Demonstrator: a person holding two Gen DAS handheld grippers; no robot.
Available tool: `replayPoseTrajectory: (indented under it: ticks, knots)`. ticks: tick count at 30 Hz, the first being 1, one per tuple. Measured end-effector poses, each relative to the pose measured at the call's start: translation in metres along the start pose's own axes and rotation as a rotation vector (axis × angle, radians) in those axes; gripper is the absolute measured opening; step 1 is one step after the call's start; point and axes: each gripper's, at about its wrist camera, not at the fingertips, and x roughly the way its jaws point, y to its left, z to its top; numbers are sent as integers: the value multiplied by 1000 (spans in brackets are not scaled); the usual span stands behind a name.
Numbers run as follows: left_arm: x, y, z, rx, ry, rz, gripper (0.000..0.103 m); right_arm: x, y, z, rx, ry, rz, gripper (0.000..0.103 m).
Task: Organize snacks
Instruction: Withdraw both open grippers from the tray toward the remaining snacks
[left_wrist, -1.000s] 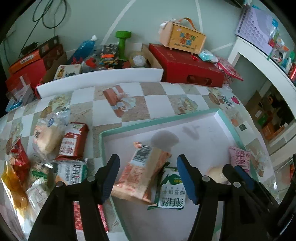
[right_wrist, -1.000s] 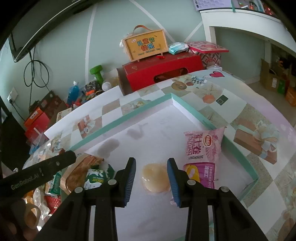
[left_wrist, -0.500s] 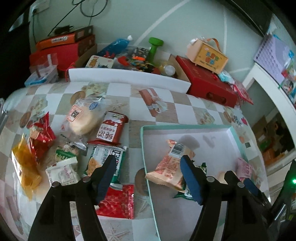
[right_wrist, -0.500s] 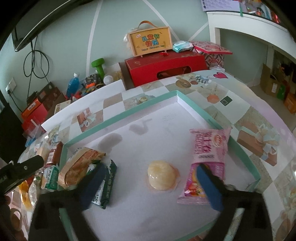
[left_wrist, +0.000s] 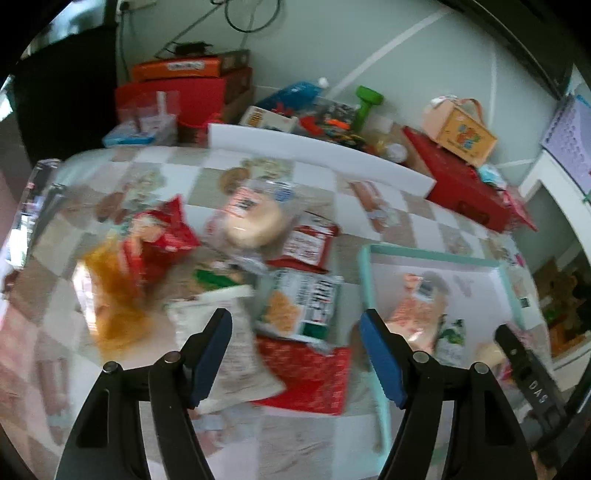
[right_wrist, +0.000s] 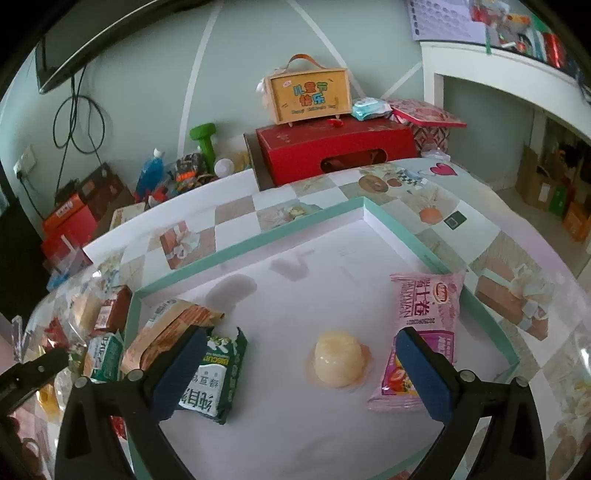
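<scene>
A white tray with a teal rim (right_wrist: 258, 238) lies on the table. In it are a pale jelly cup (right_wrist: 338, 358), a pink snack pack (right_wrist: 424, 332), a green biscuit pack (right_wrist: 214, 380) and an orange bread pack (right_wrist: 166, 332). My right gripper (right_wrist: 295, 376) is open and empty above the jelly cup. My left gripper (left_wrist: 295, 354) is open and empty over loose snacks left of the tray (left_wrist: 365, 273): a green-and-white pack (left_wrist: 303, 302), a red pack (left_wrist: 310, 376) and a white pack (left_wrist: 221, 332).
More snacks lie on the table at the left: a round bun in clear wrap (left_wrist: 255, 221), red bags (left_wrist: 159, 236) and an orange bag (left_wrist: 110, 295). Behind the table stand a red box (right_wrist: 332, 147), a yellow carry box (right_wrist: 310, 94) and a green dumbbell (right_wrist: 203, 136).
My left gripper has swung left, from above the tray to above the loose snack pile. My right gripper has opened wide and stays over the jelly cup.
</scene>
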Motion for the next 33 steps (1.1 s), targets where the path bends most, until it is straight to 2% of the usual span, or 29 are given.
replayPoseTrajectory:
  ticks: [4, 7, 10, 15, 24, 33]
  knots:
    - [-9, 17, 1, 4, -32, 90, 73, -4, 11, 0, 0, -14, 34, 103]
    - [-10, 31, -1, 6, -24, 156, 73, -2, 21, -1, 13, 5, 31, 103]
    - [-8, 43, -5, -7, -4, 188, 73, -4, 32, -5, -14, -3, 31, 103]
    - [-6, 60, -10, -20, 17, 271, 73, -10, 54, -13, -62, -25, -28, 103]
    - [-11, 90, -8, -67, 35, 274, 73, -16, 91, -20, -136, -27, 3, 103]
    - [-20, 129, -3, -150, 23, 220, 73, -20, 153, -34, -229, 17, 182, 103]
